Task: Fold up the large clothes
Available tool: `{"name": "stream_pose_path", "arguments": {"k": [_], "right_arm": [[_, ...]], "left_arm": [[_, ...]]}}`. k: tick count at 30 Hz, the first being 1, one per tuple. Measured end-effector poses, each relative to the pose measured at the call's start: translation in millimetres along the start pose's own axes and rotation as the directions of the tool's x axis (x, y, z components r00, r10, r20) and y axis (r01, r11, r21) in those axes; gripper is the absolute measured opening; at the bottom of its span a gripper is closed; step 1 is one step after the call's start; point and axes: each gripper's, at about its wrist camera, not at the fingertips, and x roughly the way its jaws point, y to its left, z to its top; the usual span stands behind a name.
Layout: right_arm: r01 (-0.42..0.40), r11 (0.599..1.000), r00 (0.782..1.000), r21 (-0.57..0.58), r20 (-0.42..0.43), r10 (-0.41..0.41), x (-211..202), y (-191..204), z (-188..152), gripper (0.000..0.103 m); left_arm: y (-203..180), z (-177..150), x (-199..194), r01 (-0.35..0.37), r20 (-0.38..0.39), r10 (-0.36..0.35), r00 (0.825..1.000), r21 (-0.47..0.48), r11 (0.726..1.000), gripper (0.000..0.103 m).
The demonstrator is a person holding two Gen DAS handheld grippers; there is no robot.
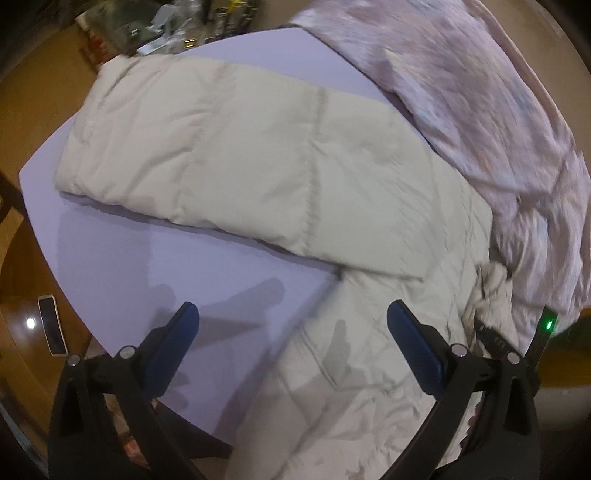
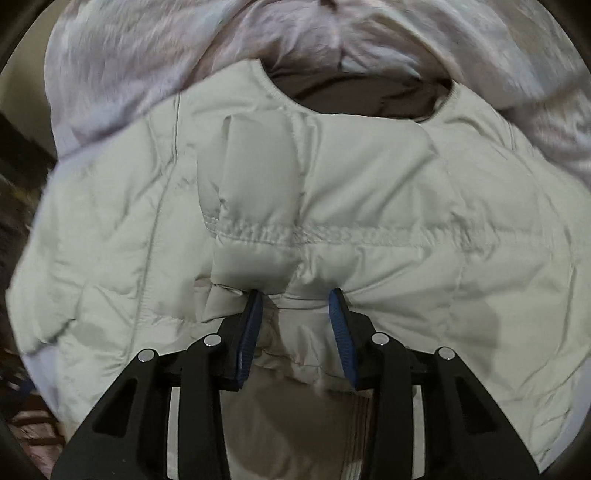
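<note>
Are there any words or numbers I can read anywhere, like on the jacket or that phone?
None can be read.
Jacket: no label or print shows in either view.
Pink cloth: pale patches, too blurred to tell if they are print.
Phone: screen dark, nothing on it.
Clutter behind the table: too small and blurred to read.
Green light by the left claw: a lamp, not a sign.

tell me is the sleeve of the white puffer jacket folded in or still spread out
Spread out. In the left wrist view the sleeve lies flat across the lavender table, stretching away from the jacket body, not laid over it.
</note>
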Motion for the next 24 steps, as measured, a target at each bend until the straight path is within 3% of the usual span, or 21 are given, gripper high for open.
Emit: {"name": "stream_pose_path", "arguments": {"k": [4,8,13,17,19,20,22,24], "right_arm": [[-0.011,1.0,1.0,0.006,-0.029,0.011,4.1,0.4,7.8,0.041],[-0.017,1.0,1.0,-0.005,-0.019,0.017,4.0,0.7,7.4,0.041],[-0.014,1.0,1.0,0.003,-0.017,0.014,6.1,0.6,11.0,0.041],[-0.01,1.0,1.0,0.013,-0.003,0.01,1.6,-3.2,2.8,0.041],[0.0,1.0,1.0,0.016,0.006,0.0,3.2,-1.3,3.4,0.041],[0.003,1.0,1.0,0.017,0.007,-0.003,0.4,-2.2,3.1,0.041],[0.006,1.0,1.0,0.02,0.008,-0.007,0.9,0.1,3.4,0.041],[0.01,1.0,1.0,0.022,0.01,-0.01,-1.0,2.5,0.3,0.041]], "left_arm": [[27.8,12.0,-0.2,0.011,0.038,-0.007,0.999,-0.125,0.992,0.095],[59.9,22.6,-1.9,0.031,0.084,-0.009,0.996,-0.266,0.964,0.09],[100.7,35.0,1.3,0.086,0.136,-0.03,0.99,-0.434,0.897,0.087],[121.8,40.8,1.2,0.13,0.185,-0.042,0.982,-0.495,0.859,0.079],[130.7,43.2,2.8,0.157,0.196,-0.063,0.979,-0.513,0.844,0.06],[135.1,43.3,2.5,0.164,0.205,-0.064,0.977,-0.522,0.837,0.055],[141.3,44.9,4.7,0.163,0.205,-0.059,0.977,-0.538,0.827,0.025],[149.1,45.1,4.9,0.176,0.21,-0.068,0.975,-0.552,0.815,0.012]]}}
